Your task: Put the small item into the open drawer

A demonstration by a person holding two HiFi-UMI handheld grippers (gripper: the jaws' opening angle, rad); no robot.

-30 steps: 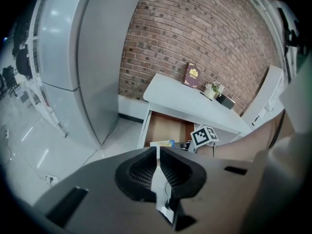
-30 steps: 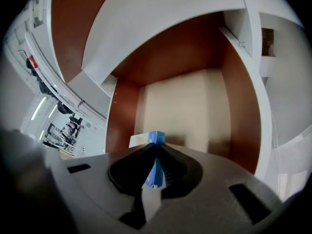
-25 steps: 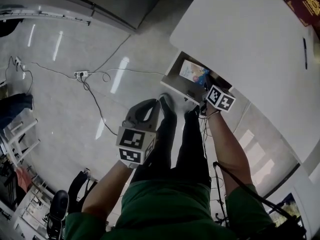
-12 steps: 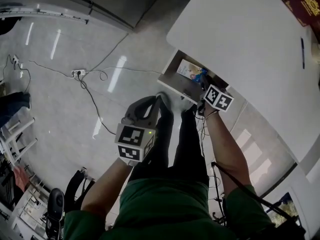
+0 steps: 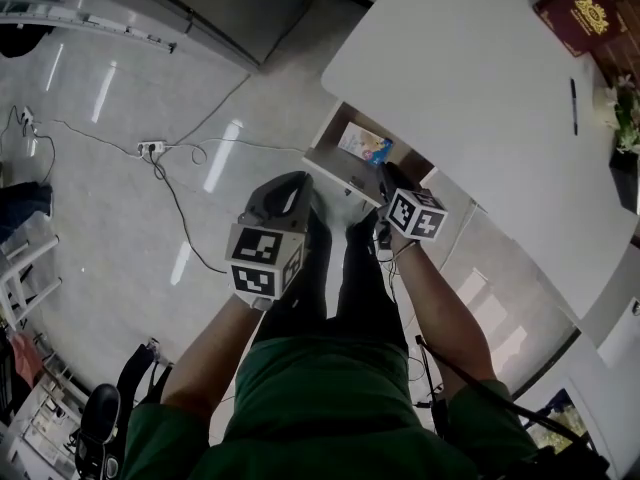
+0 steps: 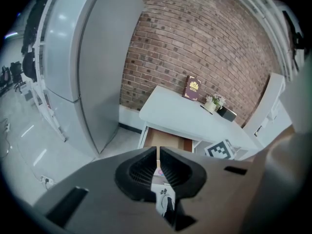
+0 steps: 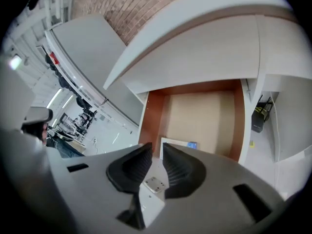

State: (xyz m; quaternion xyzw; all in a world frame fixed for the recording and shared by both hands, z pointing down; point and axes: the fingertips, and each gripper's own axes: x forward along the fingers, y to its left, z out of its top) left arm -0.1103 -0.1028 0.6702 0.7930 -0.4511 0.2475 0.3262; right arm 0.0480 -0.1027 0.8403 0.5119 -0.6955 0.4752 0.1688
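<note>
The small item, a flat colourful packet point(image 5: 364, 145), lies inside the open wooden drawer point(image 5: 325, 136) under the white table point(image 5: 470, 78). My right gripper point(image 5: 385, 174) hovers at the drawer's white front panel, just short of the packet point(image 7: 179, 144). Its jaws point(image 7: 162, 150) stand a little apart and are closing, with only the panel edge showing through the gap. My left gripper point(image 5: 298, 181) hangs left of the drawer over the person's legs. In the left gripper view its jaws point(image 6: 158, 153) are almost together and hold nothing.
A dark red book point(image 5: 578, 13), a pen point(image 5: 574, 92) and a small plant point(image 5: 625, 108) sit on the table's far side. A power strip point(image 5: 152, 148) with trailing cables lies on the glossy floor. A tall grey cabinet point(image 6: 102, 67) stands left of the table.
My right gripper has drawn back slightly from the drawer toward the person, while the packet stays in the drawer. The left gripper has kept its place.
</note>
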